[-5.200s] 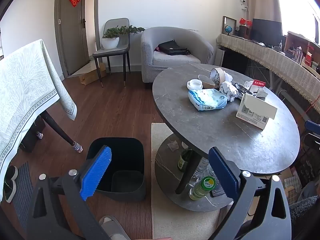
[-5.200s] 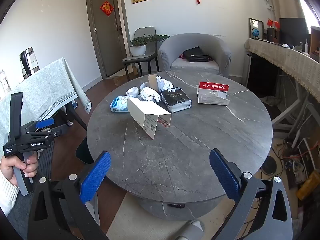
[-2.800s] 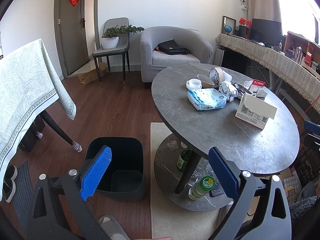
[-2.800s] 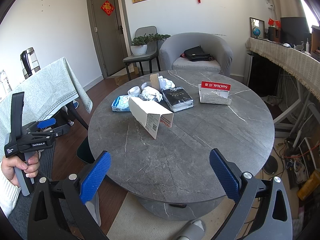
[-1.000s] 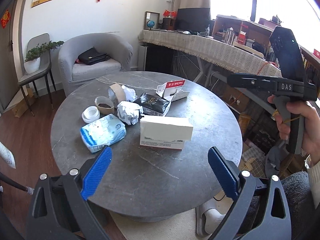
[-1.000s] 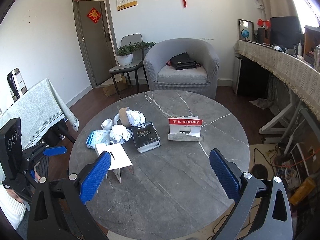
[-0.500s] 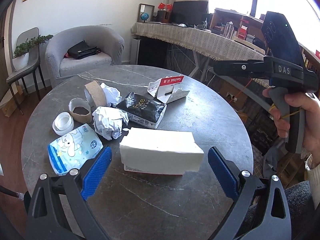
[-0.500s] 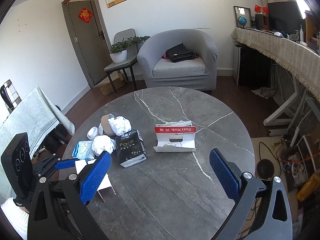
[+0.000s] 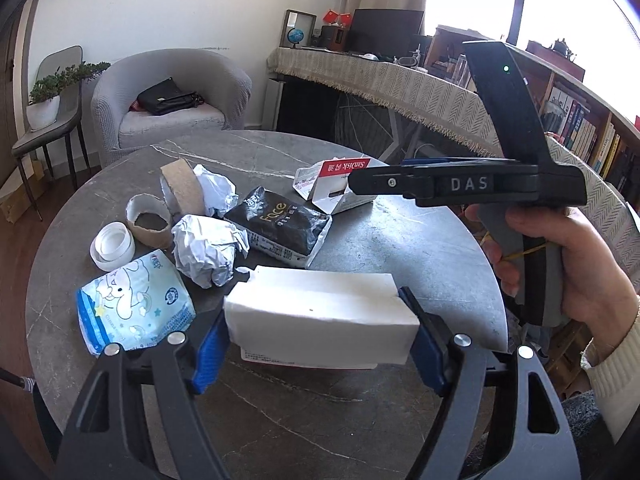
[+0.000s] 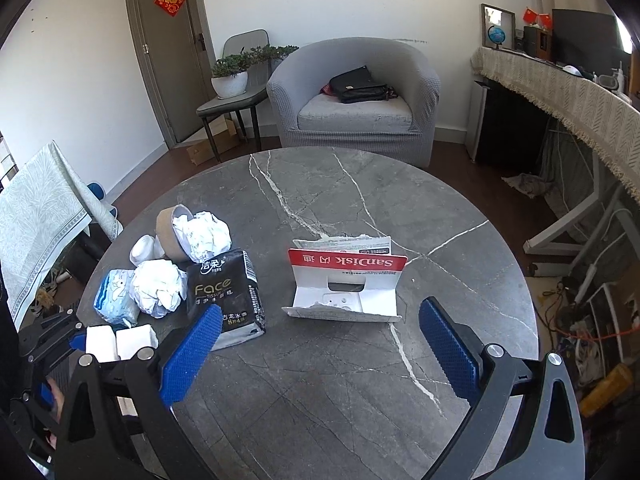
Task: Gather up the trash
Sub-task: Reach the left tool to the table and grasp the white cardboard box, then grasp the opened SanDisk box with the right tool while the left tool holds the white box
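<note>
Left jaws closing on a white box; right jaws released over the surface.
Left wrist view: the left gripper (image 9: 318, 344) has just been narrowing, blue pads against both ends of the white box (image 9: 320, 316) lying on the grey surface (image 9: 400, 240).
Right wrist view: the right gripper (image 10: 320, 350) hangs spread wide, near the torn red card pack (image 10: 346, 284).

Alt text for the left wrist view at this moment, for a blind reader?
The left gripper, whose jaws have just been closing, clamps a white box by its ends on a round grey table. Behind lie crumpled paper, a black tissue pack and a blue packet; the right gripper hovers at right.
</note>
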Demonstrator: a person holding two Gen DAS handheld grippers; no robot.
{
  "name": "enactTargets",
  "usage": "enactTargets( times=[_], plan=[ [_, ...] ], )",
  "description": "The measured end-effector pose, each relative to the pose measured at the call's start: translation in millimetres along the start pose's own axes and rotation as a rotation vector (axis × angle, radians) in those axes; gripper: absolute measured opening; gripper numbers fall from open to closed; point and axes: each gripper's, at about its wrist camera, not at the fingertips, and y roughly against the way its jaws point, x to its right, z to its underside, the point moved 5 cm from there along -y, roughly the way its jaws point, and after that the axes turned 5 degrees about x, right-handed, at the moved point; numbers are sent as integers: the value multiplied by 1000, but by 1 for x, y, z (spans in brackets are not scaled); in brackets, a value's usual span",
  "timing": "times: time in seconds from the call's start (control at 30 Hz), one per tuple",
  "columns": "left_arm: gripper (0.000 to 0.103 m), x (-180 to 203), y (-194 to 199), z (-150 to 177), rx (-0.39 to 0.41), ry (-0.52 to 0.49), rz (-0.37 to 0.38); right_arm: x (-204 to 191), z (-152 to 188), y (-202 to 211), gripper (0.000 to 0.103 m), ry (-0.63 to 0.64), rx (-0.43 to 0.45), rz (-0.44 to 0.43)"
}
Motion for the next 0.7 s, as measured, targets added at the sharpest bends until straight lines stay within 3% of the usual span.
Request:
enactTargets(
  times=[0.3, 0.7],
  plan=[
    [79, -11, 22, -2, 40, 44, 20, 9, -5, -28, 100, -17, -24, 86],
    [79, -68, 65, -6, 83, 111, -59, 16, -10, -61, 99, -10, -72, 142]
  ],
)
